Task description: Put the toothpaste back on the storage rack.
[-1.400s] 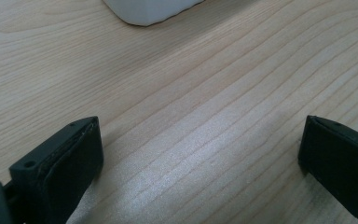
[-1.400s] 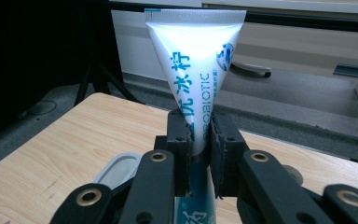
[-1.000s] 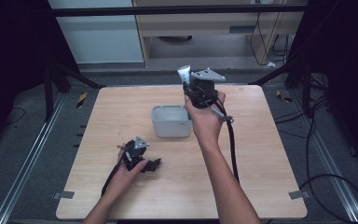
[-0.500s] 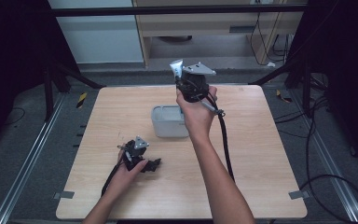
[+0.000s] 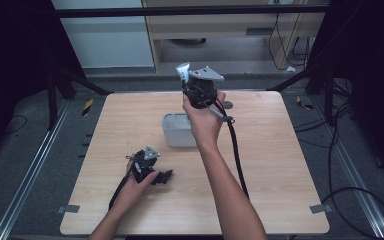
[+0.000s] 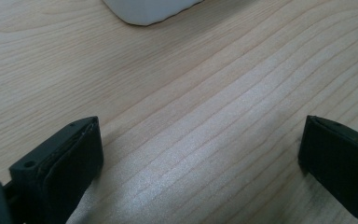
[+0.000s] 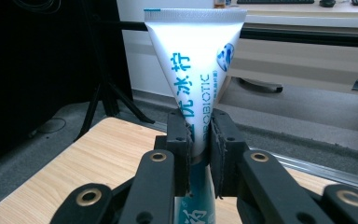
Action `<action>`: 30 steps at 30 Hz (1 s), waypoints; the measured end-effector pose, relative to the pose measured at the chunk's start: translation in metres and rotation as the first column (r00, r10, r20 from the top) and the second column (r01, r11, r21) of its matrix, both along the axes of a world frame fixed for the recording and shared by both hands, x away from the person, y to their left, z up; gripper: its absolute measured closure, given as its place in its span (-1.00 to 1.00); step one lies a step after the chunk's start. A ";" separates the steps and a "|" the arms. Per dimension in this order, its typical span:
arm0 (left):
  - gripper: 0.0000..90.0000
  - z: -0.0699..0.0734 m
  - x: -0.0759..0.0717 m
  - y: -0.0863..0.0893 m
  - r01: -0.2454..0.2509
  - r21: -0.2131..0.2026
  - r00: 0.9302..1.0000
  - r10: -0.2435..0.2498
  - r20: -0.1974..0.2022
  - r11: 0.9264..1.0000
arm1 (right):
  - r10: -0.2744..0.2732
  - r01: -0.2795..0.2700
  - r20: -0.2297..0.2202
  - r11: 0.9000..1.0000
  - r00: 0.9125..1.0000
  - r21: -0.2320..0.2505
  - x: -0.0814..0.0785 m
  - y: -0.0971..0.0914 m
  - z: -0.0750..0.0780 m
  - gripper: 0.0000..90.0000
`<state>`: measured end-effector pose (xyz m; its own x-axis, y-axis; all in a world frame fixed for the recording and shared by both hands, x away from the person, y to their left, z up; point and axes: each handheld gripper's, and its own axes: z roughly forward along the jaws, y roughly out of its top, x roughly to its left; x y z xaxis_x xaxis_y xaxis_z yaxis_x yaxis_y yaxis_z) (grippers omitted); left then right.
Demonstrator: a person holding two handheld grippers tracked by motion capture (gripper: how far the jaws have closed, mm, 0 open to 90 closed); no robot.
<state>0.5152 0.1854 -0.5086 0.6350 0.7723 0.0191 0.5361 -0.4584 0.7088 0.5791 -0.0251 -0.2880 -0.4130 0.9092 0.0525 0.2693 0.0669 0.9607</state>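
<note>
toothpaste tube (image 7: pixel 196 70) stands clamped in the right tool (image 7: pixel 199 140), its flat crimped end up at twelve o'clock and its lower part cut off behind the jaws and linkage, so the cap end is hidden. the two jaws press on the tube from nine and three o'clock, gripping it around the narrow middle. the print on it is partly covered by the pads.

in the high view the right tool (image 5: pixel 192 82) is held up above the far half of the desk (image 5: pixel 280 165), and the tube (image 5: pixel 182 71) is a small pale sliver at the tool's eleven o'clock, too small to read. a grey tray (image 5: pixel 176 131) sits on the desk just at six o'clock of that hand, partly covered by the wrist; what it holds cannot be made out.

the left tool (image 5: pixel 165 176) rests low on the desk at seven o'clock of the tray. the left gripper view has its jaws standing wide apart with bare wood between them, and a pale corner of the tray (image 6: pixel 144 9) cut off at twelve o'clock.
</note>
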 end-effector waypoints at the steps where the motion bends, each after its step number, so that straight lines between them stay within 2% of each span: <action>1: -1.00 0.000 0.000 0.000 -0.001 0.000 1.000 0.001 0.000 1.000 | -0.001 0.001 0.002 1.000 1.000 0.000 0.000 0.001 0.000 0.77; 22: -1.00 0.000 0.000 0.000 0.000 0.000 1.000 0.000 0.000 1.000 | 0.024 -0.024 0.001 1.000 1.000 0.002 0.002 0.011 -0.005 0.77; 30: -1.00 0.000 0.000 0.000 0.002 0.003 1.000 -0.002 0.002 1.000 | 0.019 -0.019 0.001 1.000 1.000 0.000 0.010 0.014 -0.012 0.77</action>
